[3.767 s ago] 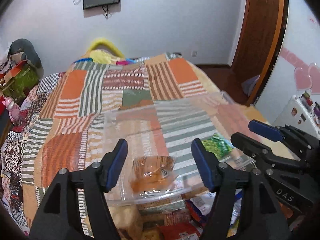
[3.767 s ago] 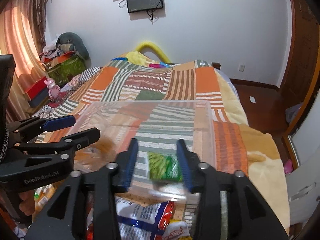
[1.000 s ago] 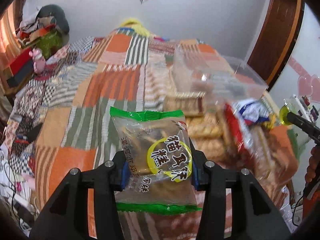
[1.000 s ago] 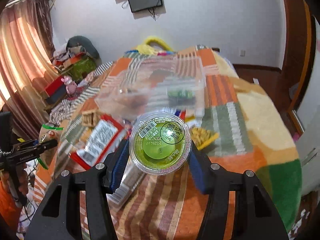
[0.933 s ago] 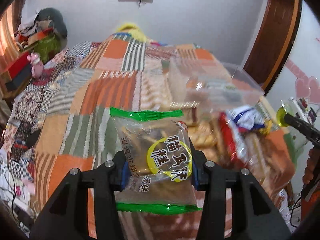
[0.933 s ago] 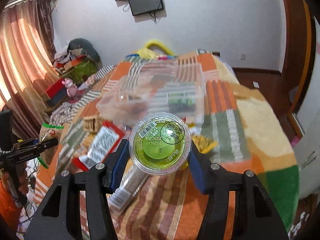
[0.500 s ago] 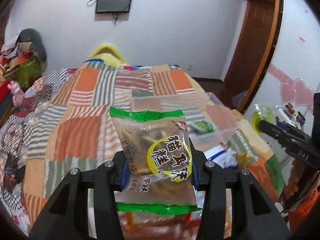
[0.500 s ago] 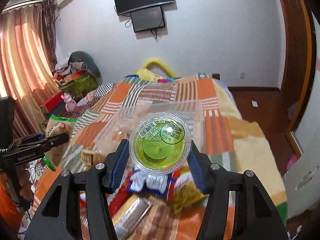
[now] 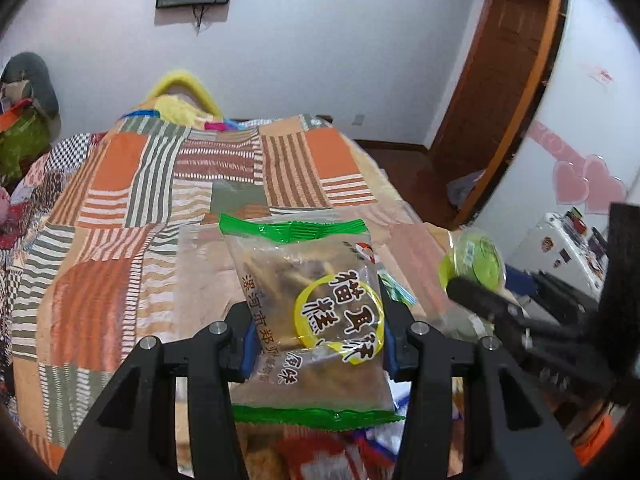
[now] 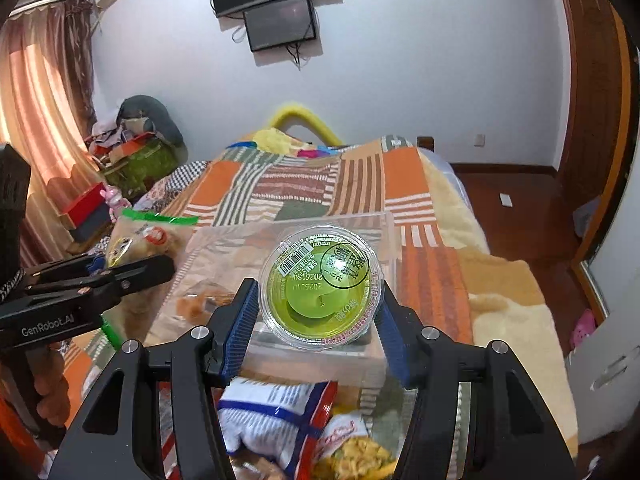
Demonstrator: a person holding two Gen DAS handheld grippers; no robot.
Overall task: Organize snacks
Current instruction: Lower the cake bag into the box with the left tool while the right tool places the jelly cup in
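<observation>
One patchwork bed [image 10: 360,184] carries one clear bin [image 10: 384,240], my landmark. Half a second ago I was farther back; both tongs now sit at its near edge. My left tongs [image 9: 316,344] are clamped on one green-edged snack bag [image 9: 312,312]; my right tongs [image 10: 316,312] pinch one green jelly cup [image 10: 320,280]. Loose packets [image 10: 272,412] lie before the bin.

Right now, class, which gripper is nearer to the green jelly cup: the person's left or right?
Right. The right gripper is shut on the green jelly cup. The left gripper is off to its left, shut on a snack packet.
</observation>
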